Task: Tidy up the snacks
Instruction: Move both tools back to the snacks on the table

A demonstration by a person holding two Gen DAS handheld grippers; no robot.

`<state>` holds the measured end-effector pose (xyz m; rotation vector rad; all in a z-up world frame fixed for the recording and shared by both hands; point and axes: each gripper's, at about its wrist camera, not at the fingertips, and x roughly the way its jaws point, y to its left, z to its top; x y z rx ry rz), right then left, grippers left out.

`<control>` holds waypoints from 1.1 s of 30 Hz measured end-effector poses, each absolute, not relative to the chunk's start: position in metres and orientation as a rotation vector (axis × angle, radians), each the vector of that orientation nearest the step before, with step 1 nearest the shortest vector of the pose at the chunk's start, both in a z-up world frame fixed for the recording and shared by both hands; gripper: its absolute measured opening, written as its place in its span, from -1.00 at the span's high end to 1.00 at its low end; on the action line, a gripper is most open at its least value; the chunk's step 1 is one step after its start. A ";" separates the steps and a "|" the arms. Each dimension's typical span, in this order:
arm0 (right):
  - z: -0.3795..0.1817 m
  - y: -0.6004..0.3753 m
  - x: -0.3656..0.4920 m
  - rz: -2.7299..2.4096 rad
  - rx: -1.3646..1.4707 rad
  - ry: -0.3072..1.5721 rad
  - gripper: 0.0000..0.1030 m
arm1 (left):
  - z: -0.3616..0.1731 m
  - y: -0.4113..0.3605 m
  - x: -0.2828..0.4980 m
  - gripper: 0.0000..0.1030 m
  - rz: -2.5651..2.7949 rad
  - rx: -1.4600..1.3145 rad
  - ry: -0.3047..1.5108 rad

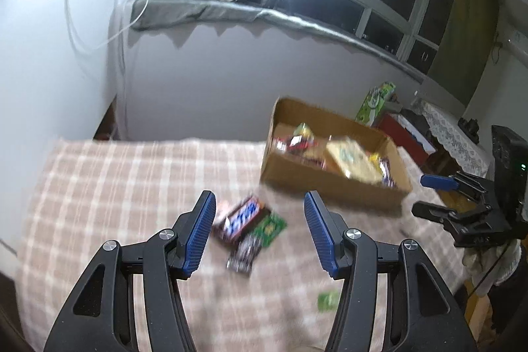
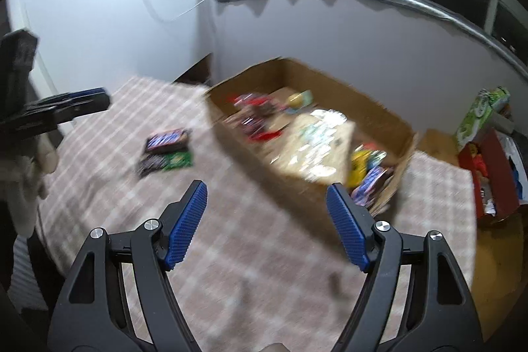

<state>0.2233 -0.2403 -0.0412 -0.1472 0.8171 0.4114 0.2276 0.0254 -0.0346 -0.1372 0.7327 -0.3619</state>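
Checked cloth [image 1: 99, 187] covers the table; a cardboard box [image 1: 330, 190] already holds mixed wrappers, while a small pile of snack bars [image 1: 244, 223] lies loose beside it. Both the left gripper [image 1: 259, 233] and right gripper [image 2: 267, 226] stand spread and empty. Judged best: pinch one flat, slippery foil bar across its narrow sides, not the stack.

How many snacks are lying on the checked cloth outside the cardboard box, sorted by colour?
Brown bar with blue-and-white lettering: 1
Green packets: 2, a big one by the bar and a small one apart
Dark packet: 1
Total: 4
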 end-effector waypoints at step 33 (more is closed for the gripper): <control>-0.132 -0.150 0.157 0.485 -0.167 1.002 -0.36 | -0.125 0.007 0.245 0.00 -0.372 -0.010 0.932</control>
